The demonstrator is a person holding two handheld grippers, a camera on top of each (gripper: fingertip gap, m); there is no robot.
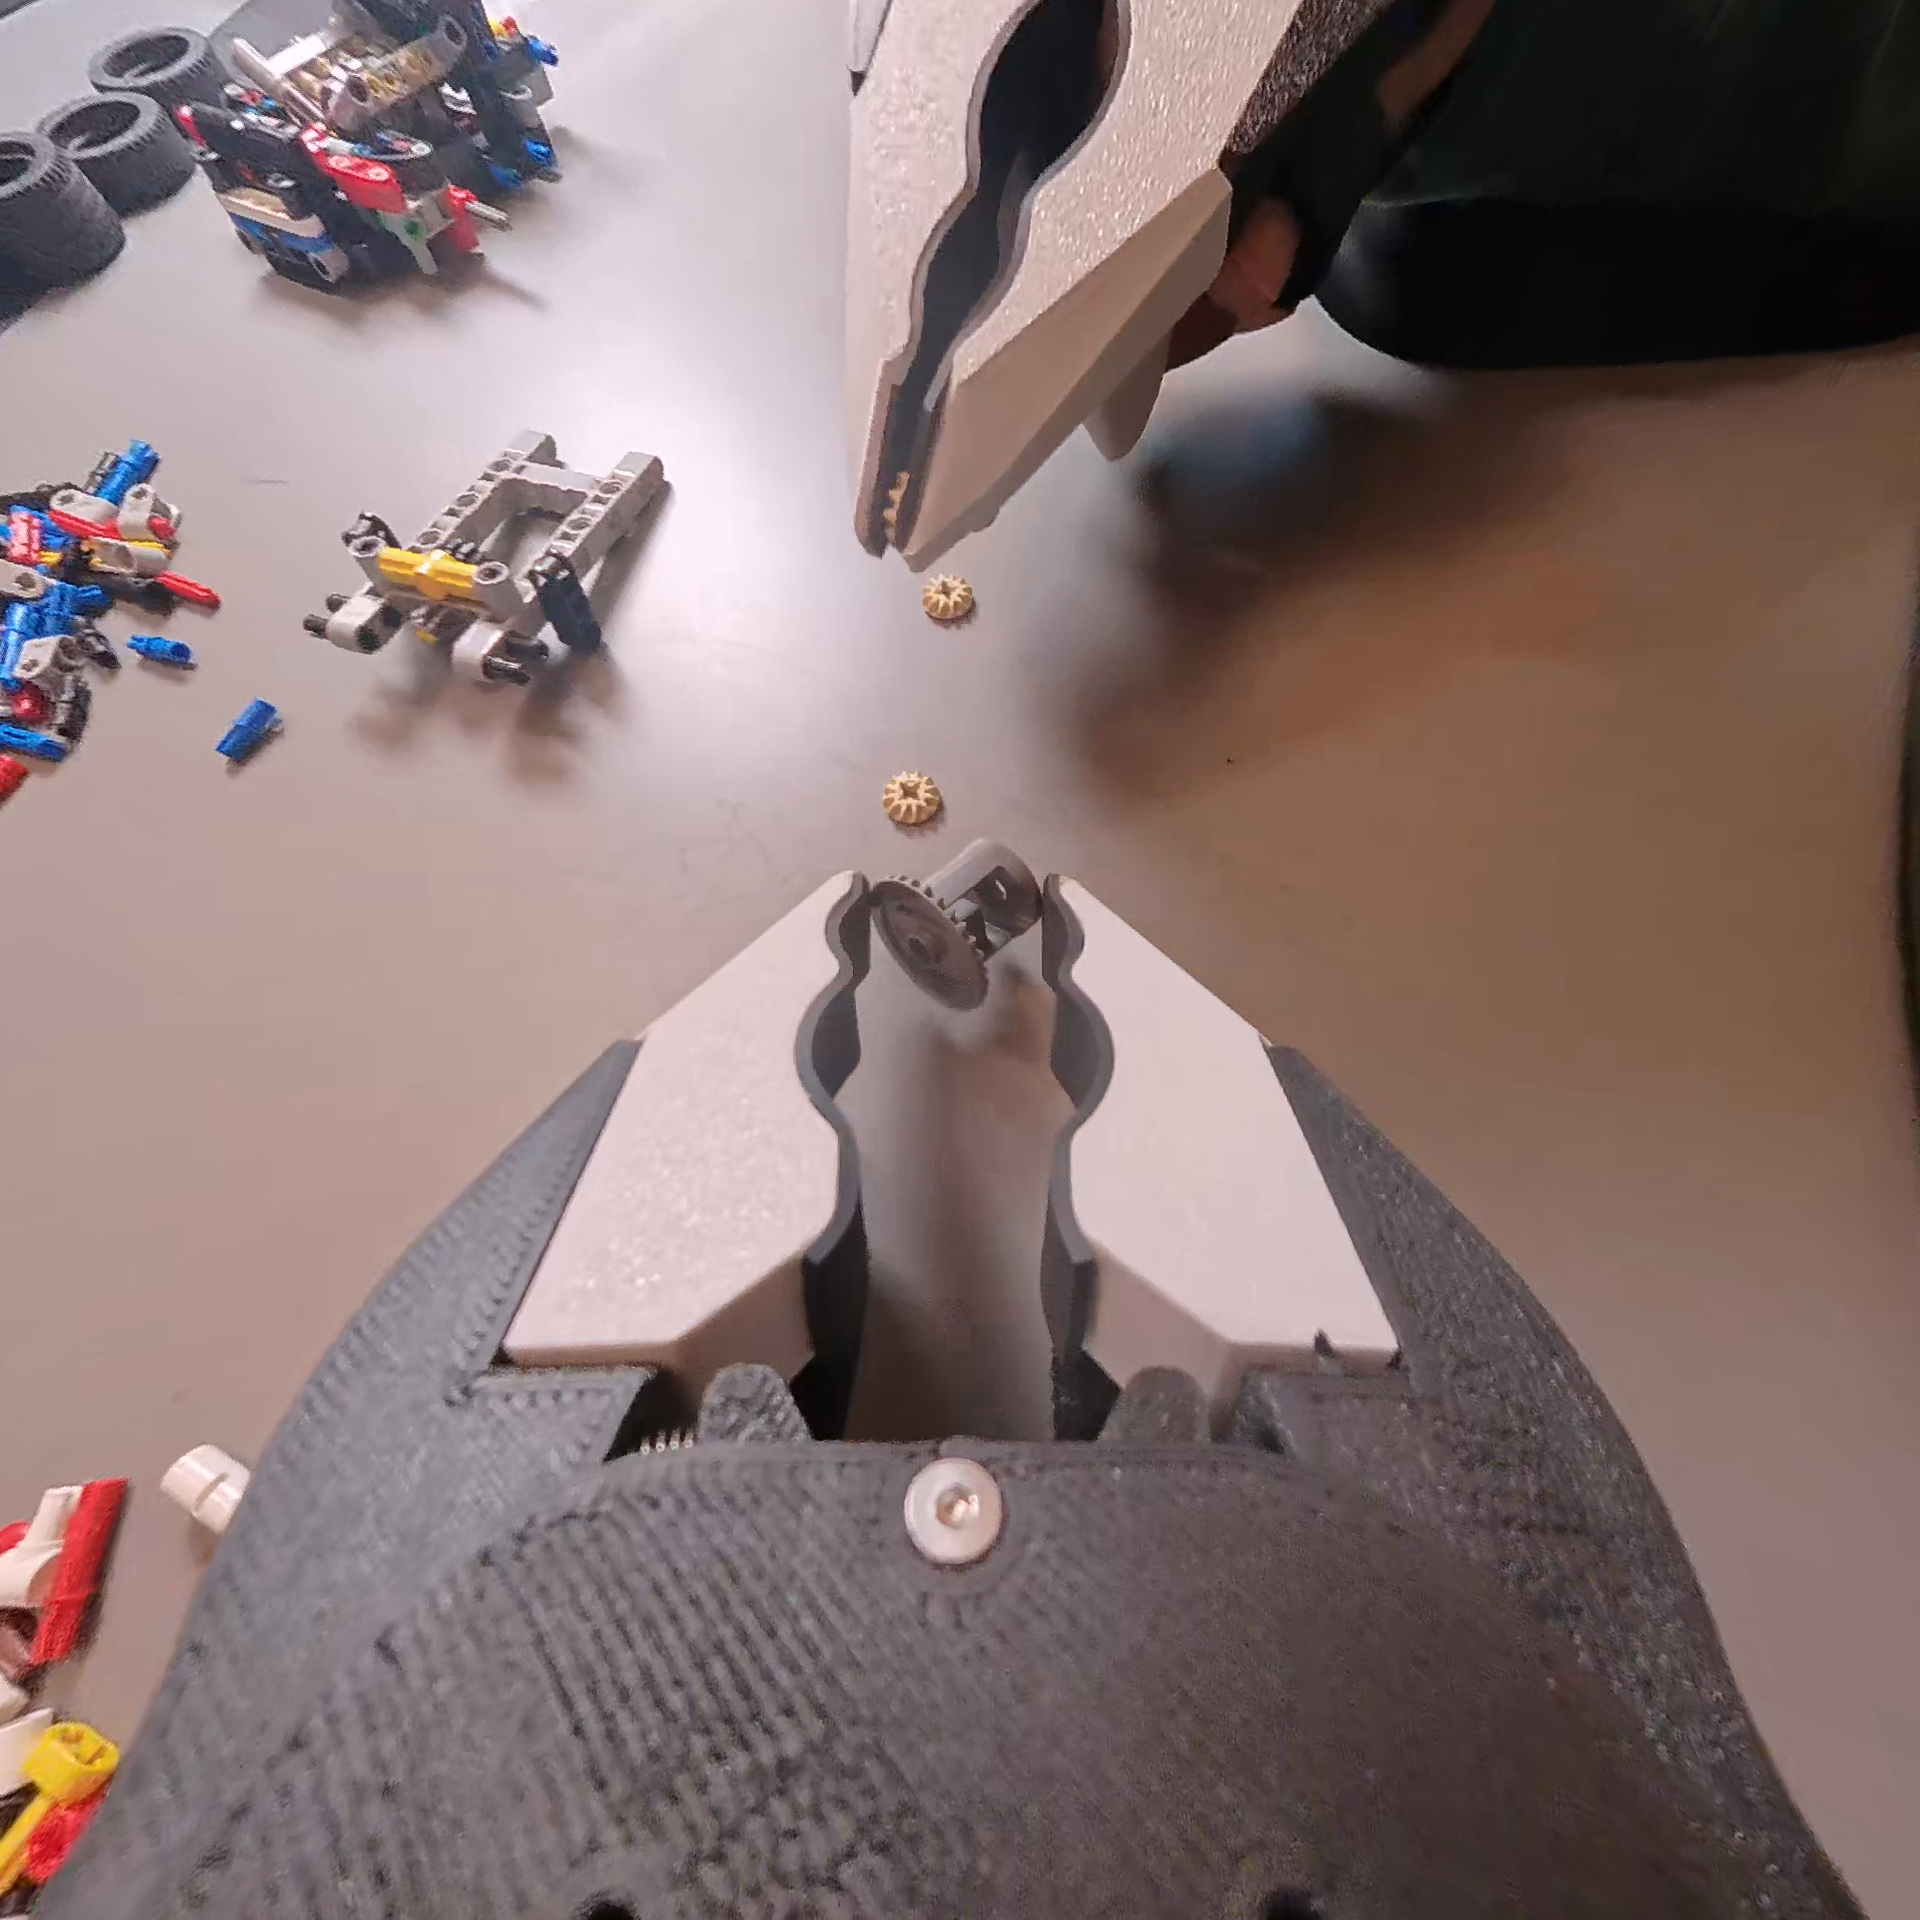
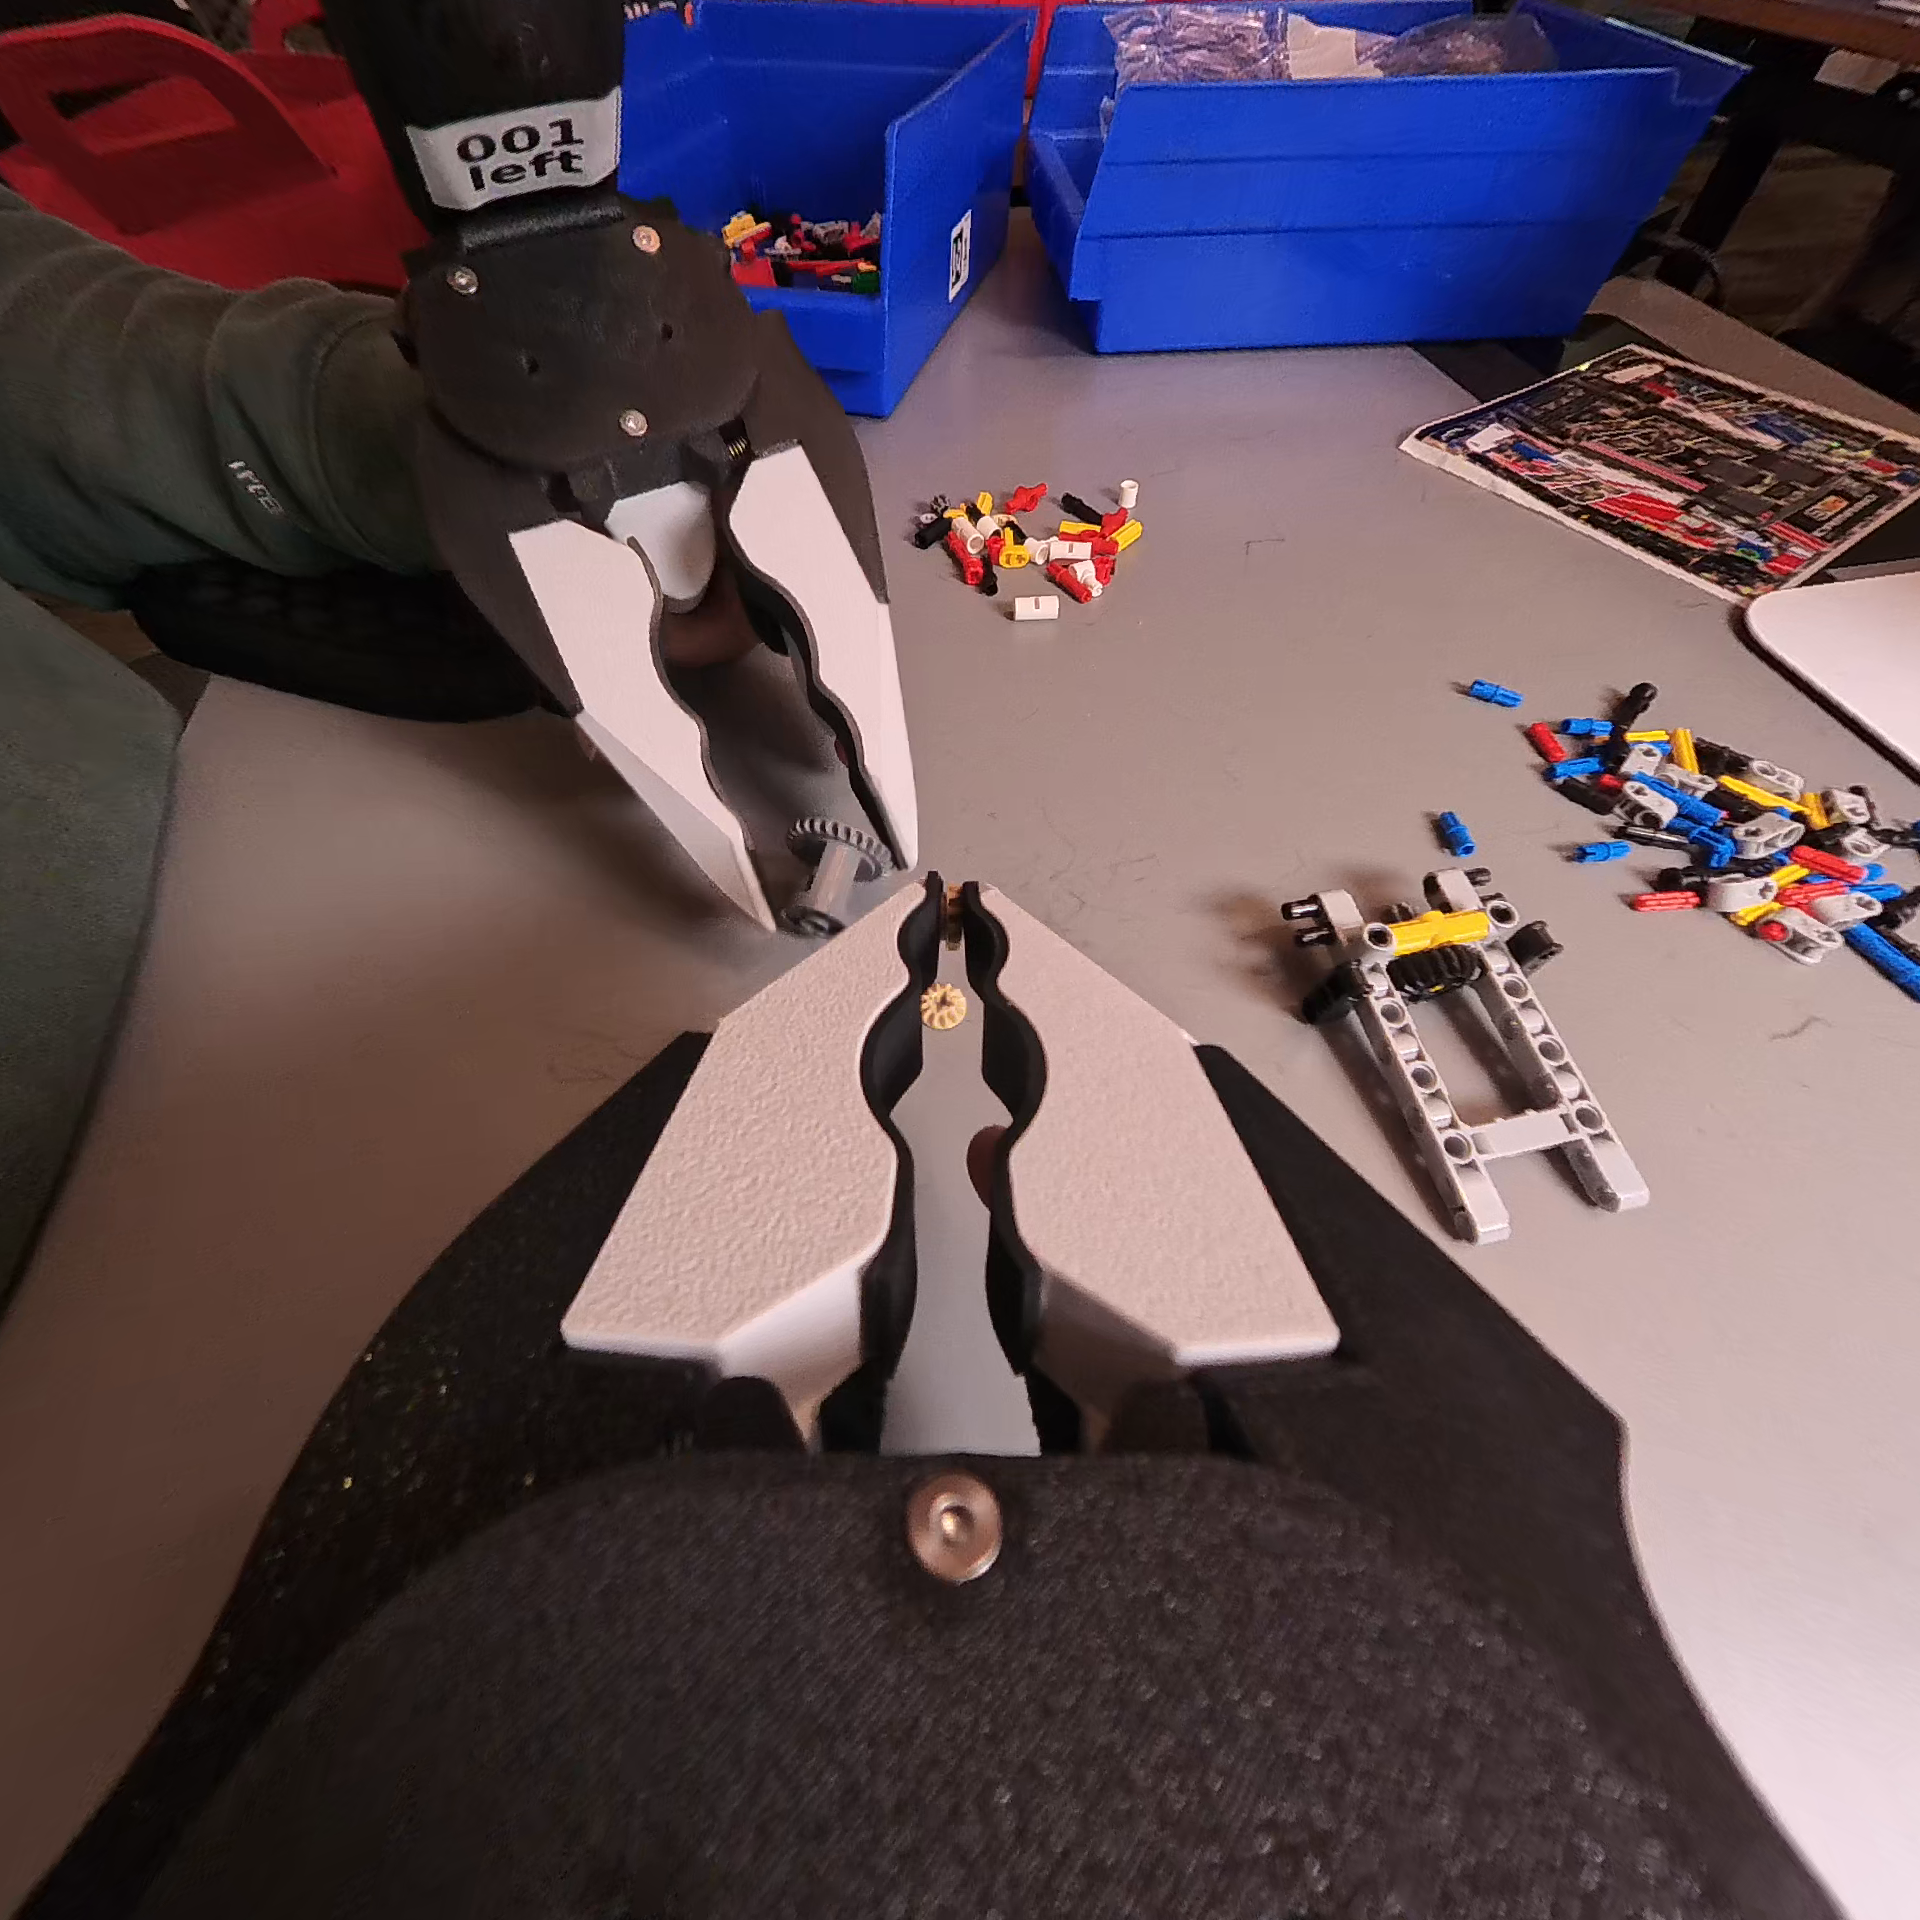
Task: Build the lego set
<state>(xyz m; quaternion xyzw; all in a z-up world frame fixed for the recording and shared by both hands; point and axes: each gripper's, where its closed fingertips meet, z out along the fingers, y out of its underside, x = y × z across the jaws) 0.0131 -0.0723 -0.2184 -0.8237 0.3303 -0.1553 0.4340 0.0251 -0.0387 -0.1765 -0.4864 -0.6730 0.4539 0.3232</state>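
Observation:
My left gripper is shut on a grey gear piece, a dark toothed wheel on a light grey housing, held low over the table. It also shows in the right wrist view with the piece between its tips. My right gripper is shut on a small tan gear. In the left wrist view it comes down from above, just beyond the left gripper. Two more tan gears lie on the table between the grippers. A grey beam frame lies to the side.
Loose coloured pins lie in piles. Blue bins stand at the back, with an instruction booklet to their right. A part-built chassis and black tyres sit far left. Across from one pair of fingers to the other is roughly 6 centimeters.

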